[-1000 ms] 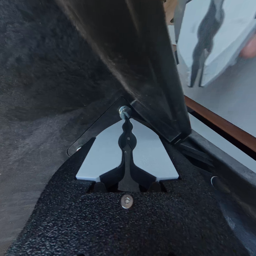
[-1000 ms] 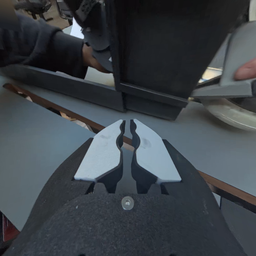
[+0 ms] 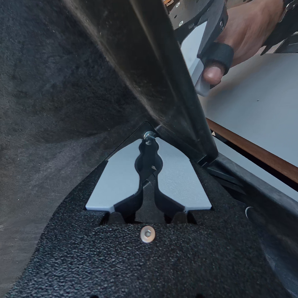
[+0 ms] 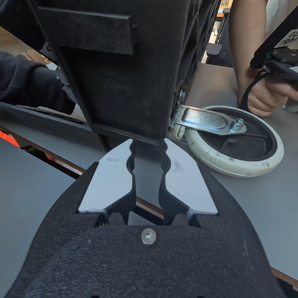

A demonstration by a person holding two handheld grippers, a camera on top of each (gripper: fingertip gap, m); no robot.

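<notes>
we see the left claw (image 3: pixel 149 141) nearly closed, its tips on either side of a silver bolt (image 3: pixel 148 134) on a black bracket (image 3: pixel 129 141) inside a felt-lined black case (image 3: pixel 56 80); whether the pads press the bolt we cannot tell. the right claw (image 4: pixel 147 142) stands partly open, its tips at the case's lower edge (image 4: pixel 129 133), gripping nothing. to the right, a caster wheel (image 4: pixel 233 145) lies against the grey surface (image 4: pixel 241 209).
</notes>
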